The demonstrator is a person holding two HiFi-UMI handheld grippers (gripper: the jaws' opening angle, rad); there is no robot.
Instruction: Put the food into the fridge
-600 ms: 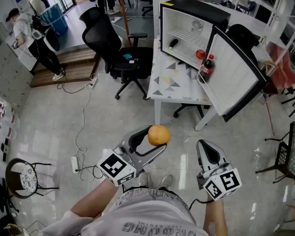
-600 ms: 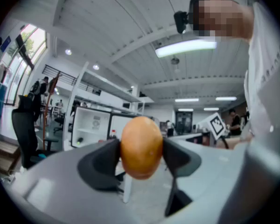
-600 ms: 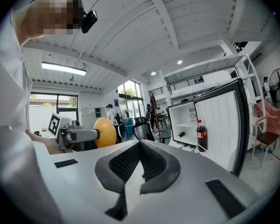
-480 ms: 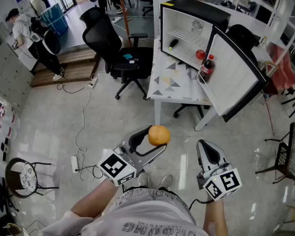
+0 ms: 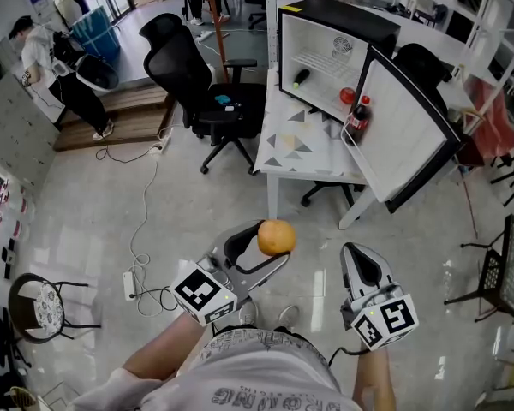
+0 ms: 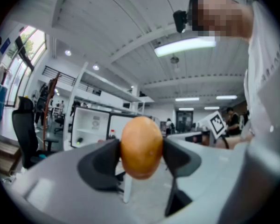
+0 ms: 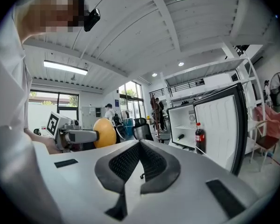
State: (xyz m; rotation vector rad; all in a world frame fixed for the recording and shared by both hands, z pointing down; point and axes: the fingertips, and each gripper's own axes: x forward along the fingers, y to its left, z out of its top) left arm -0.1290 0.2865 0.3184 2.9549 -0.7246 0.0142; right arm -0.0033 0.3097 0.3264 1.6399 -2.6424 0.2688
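Note:
An orange (image 5: 276, 237) is pinched between the two jaws of my left gripper (image 5: 262, 248), low in the head view and well short of the fridge. In the left gripper view the orange (image 6: 141, 146) fills the gap, with a dark pad pressed on each side. My right gripper (image 5: 362, 269) is beside it, shut and empty, its pads meeting at the tips (image 7: 139, 146). The small white fridge (image 5: 343, 12) stands on a table (image 5: 304, 148) ahead, its door (image 5: 407, 135) swung open. A cola bottle (image 5: 361, 118) sits in the door shelf.
Inside the fridge lie a dark item (image 5: 301, 76) and a red item (image 5: 349, 95). A black office chair (image 5: 197, 75) stands left of the table. A cable and power strip (image 5: 130, 285) lie on the floor at left, near a stool (image 5: 38, 306). A person (image 5: 60, 58) stands far left.

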